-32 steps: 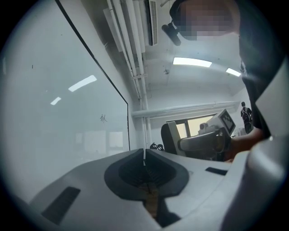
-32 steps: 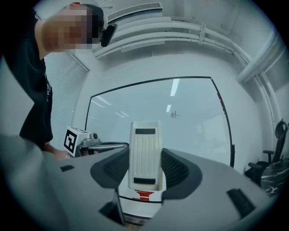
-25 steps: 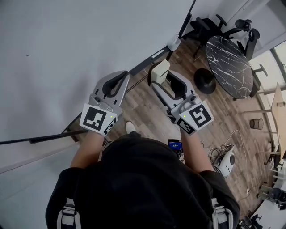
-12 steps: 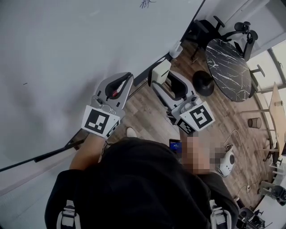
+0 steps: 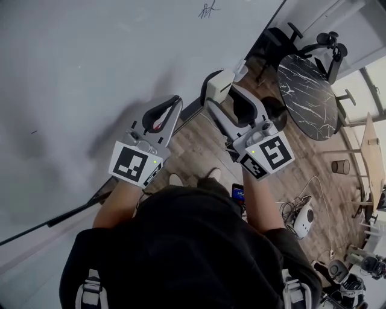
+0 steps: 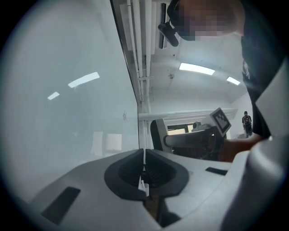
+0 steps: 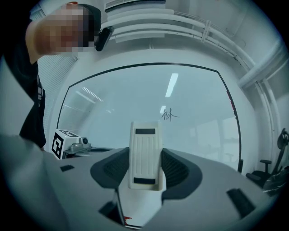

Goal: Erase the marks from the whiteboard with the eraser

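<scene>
The whiteboard [image 5: 90,60] face lies bare and open from the eraser [image 5: 217,89] in the right tool [image 5: 219,100] up to the mark [image 5: 208,9] near its top edge. The left tool [image 5: 164,111], jaws together, hangs near the whiteboard's lower edge, just left of the right one. A round table [image 5: 307,90] and chairs [image 5: 329,39] stand well off the whiteboard's right side.
</scene>
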Demonstrator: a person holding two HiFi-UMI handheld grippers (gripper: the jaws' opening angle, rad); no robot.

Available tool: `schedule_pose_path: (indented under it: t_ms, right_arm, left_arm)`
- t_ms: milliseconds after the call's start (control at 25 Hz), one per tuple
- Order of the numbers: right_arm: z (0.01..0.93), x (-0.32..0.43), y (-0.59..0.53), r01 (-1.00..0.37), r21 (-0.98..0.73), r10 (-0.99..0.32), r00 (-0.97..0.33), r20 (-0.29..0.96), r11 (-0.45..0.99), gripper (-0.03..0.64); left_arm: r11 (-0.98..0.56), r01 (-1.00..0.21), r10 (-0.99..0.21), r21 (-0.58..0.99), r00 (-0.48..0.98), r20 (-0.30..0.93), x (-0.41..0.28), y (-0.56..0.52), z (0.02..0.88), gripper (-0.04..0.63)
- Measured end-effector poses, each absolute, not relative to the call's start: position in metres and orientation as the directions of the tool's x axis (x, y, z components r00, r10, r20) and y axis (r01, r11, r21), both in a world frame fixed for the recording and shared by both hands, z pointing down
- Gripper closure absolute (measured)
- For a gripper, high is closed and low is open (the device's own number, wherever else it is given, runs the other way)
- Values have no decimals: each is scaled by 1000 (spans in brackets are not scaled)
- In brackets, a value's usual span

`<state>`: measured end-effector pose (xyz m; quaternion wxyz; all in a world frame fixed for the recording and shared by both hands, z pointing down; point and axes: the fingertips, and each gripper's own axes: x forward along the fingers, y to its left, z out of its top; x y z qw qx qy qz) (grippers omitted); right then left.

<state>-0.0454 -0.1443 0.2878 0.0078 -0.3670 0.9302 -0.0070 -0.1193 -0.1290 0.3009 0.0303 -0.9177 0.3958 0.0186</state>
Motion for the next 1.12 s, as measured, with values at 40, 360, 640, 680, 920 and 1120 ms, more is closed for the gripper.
schedule_pose_path:
  t_ms: [40, 360, 640, 680, 920, 1120]
  right_arm:
    - [284, -44, -148, -682, -15, -682, -731, -18, 731, 394]
    - [256, -39, -187, -631, 23, -627, -774, -84, 775, 394]
    - [229, -47, -212, -569, 60, -561, -820, -112, 820, 396]
    - [225, -48, -217, -566, 65, -557, -822, -116, 822, 396]
    - [203, -67, -232, -569, 146, -558, -823, -110, 810, 394]
    - [196, -84, -233, -575, 214, -570, -817, -92, 789, 394]
  left_arm:
    - [-678, -734, -732, -41, 679, -61, -119, -130, 299, 580]
    - [-569, -818, -815, -79, 574, -73, -117, -147, 283, 580]
    - [-443, -891, -890, -104, 451, -73, -118, -156, 267, 580]
    - [-431, -896, -896, -106, 439, -72, -118, -159, 265, 580]
    - [-385, -917, -916, -104, 394, -80, -125, -167, 251, 580]
    - [-358, -927, -926, -114, 368, -88, -127, -166, 246, 580]
